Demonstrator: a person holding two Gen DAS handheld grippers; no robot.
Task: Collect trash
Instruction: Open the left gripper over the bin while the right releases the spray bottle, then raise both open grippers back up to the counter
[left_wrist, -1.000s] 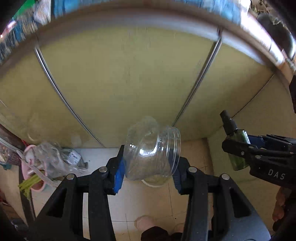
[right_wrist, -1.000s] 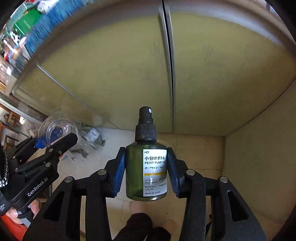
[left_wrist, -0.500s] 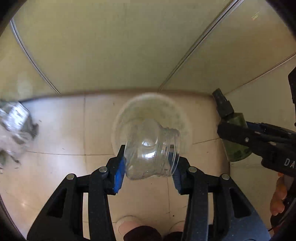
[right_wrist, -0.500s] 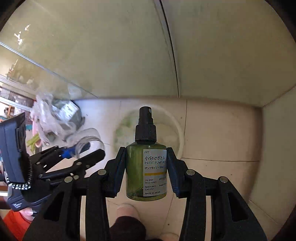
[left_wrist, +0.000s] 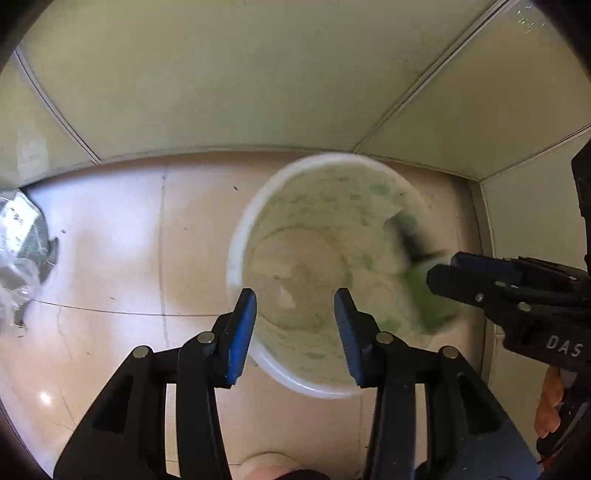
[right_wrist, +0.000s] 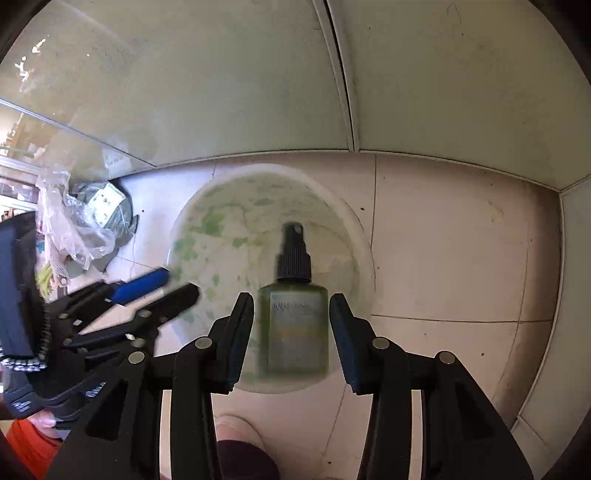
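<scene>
Round white plastic bucket (right_wrist: 364, 236) on tiled floor; crumpled clear plastic bag (right_wrist: 74, 225) left of it. Blurred green spray bottle (right_wrist: 293, 317) above bucket, between spread right claw (right_wrist: 291, 332), untouched. Left claw (left_wrist: 295, 326) spread, empty.

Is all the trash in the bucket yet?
Not yet. Done: the left gripper hangs open and empty over the white bucket. In hand: the green spray bottle looks blurred and loose between the open pads of the right gripper, probably dropping in. Left: the crumpled plastic bag lies on the floor beside the bucket.
</scene>
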